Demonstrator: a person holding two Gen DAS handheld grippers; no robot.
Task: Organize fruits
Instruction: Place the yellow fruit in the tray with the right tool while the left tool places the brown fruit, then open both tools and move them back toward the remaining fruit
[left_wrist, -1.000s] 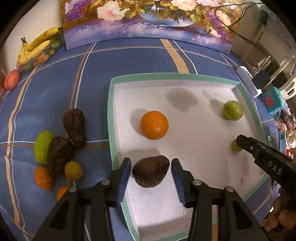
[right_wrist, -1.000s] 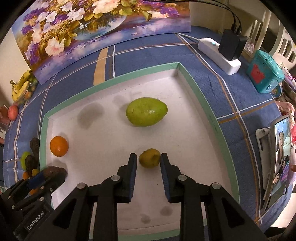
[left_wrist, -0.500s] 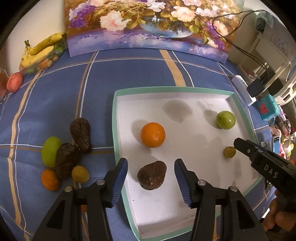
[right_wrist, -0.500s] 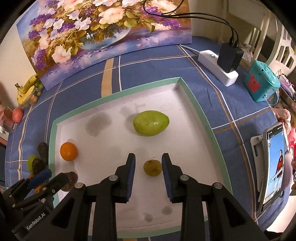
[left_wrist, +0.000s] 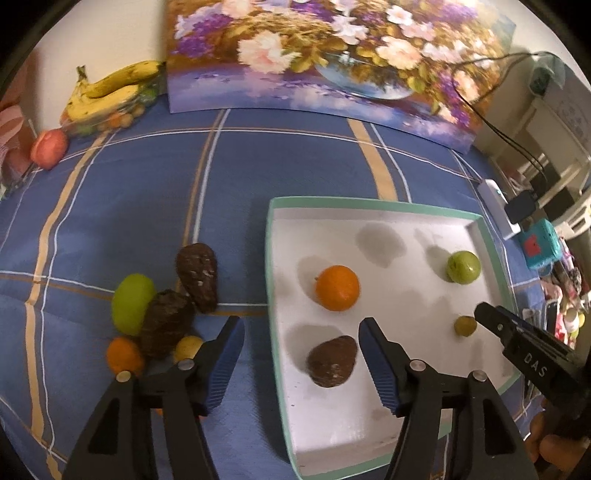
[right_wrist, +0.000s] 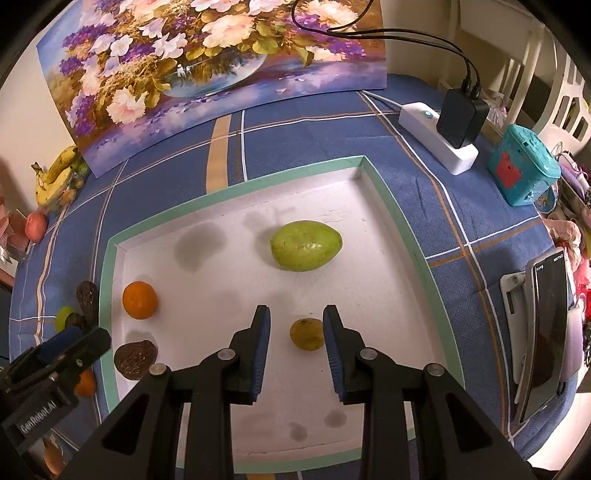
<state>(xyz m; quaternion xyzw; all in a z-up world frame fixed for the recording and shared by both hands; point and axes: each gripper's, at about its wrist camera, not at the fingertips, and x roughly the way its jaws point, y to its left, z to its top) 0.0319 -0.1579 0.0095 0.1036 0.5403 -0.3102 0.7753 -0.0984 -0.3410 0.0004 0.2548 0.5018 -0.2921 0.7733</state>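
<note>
A white tray with a teal rim (left_wrist: 270, 280) holds an orange (left_wrist: 337, 288), a green fruit (left_wrist: 463, 267), a small yellow-green fruit (left_wrist: 464, 325) and a brown avocado (left_wrist: 332, 362). My left gripper (left_wrist: 301, 326) hangs above the avocado with its jaws opening; neither pad touches it. In the right wrist view my right gripper (right_wrist: 295, 314) is over the small yellow-green fruit (right_wrist: 306, 334), which lies on the tray (right_wrist: 107, 258) between narrowly parted pads, free of the left one. Left of the tray lie two more avocados (left_wrist: 197, 277), a green fruit (left_wrist: 132, 302) and small orange and yellow fruits.
A flower painting (left_wrist: 332, 55) leans at the back of the blue cloth. Bananas (left_wrist: 110, 92) and a red fruit (left_wrist: 48, 147) sit at the far left. A power strip (right_wrist: 436, 147), a teal box (right_wrist: 524, 170) and a phone on a stand (right_wrist: 546, 332) lie right of the tray.
The left jaws have spread away from the brown avocado and the gripper has lifted and drawn back left; the avocado stays on the tray. The right gripper has risen slightly above the small fruit.
</note>
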